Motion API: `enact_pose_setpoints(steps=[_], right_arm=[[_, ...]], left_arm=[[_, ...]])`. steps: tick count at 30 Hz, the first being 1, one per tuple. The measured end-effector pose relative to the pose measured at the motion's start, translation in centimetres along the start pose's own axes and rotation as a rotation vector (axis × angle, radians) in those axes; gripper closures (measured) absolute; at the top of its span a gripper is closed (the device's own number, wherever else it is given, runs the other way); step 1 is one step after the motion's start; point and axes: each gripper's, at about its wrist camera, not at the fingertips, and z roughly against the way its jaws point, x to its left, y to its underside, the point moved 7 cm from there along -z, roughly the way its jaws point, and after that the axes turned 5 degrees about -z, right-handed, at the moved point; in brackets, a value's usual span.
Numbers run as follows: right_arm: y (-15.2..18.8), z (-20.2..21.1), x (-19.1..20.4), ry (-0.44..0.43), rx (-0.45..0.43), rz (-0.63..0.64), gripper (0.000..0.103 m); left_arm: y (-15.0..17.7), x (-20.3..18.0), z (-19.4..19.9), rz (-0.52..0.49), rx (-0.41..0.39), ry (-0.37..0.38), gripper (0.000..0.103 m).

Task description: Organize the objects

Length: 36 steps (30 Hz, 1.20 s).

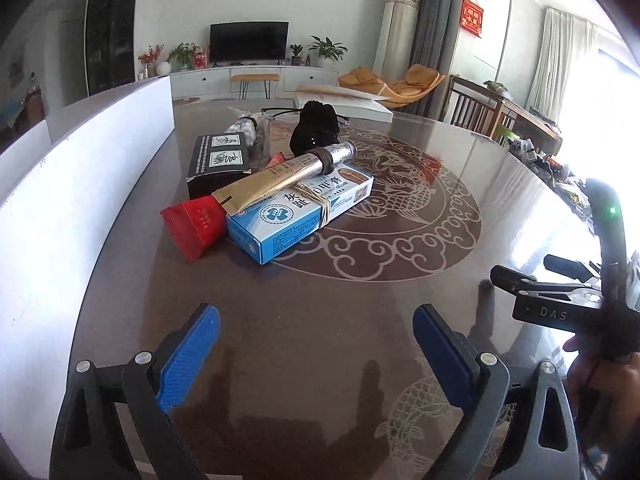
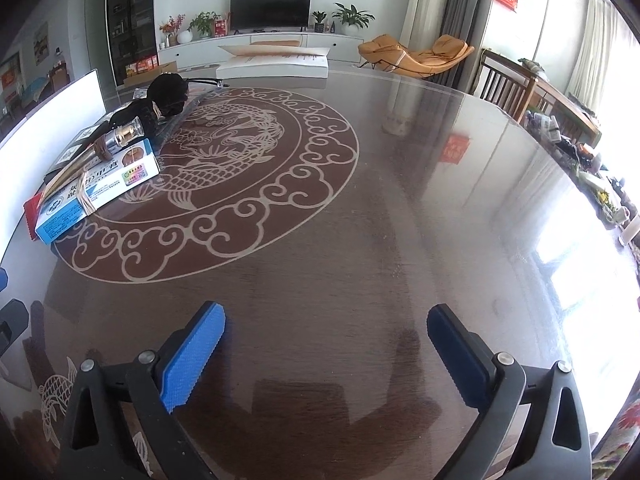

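Observation:
A pile of small things lies on the dark round table (image 1: 320, 312): a blue-and-white medicine box (image 1: 296, 212) bound with a rubber band, a gold tube (image 1: 280, 178) with a silver cap across it, a red pack (image 1: 194, 224), a black box (image 1: 218, 164) and a black pouch (image 1: 314, 128). My left gripper (image 1: 316, 336) is open, short of the pile, nothing between its blue pads. My right gripper (image 2: 326, 340) is open over bare tabletop, with the medicine box (image 2: 100, 188), the tube (image 2: 104, 146) and the pouch (image 2: 166, 94) far to its left.
A white board (image 1: 80, 184) stands upright along the table's left side. A flat white box (image 2: 276, 66) lies at the far edge beside glasses (image 1: 280, 111). Wooden chairs (image 2: 508, 84) and a cluttered shelf (image 2: 592, 168) stand to the right. In the left wrist view, a hand (image 1: 608, 364) holds the other gripper's body.

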Motion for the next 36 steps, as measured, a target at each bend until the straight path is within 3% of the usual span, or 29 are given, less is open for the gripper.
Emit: enact_pose_setpoints(steps=[9,36], right_arm=[[0.2,-0.4,-0.5,-0.042,0.027,-0.044,0.0],[0.3,-0.3,-0.6,-0.032,0.021,-0.038,0.0]], left_arm=[[0.2,0.1,-0.7,0.011,0.025,0.004,0.004],[0.6,0.5,-1.7,0.039,0.077,0.023,0.004]])
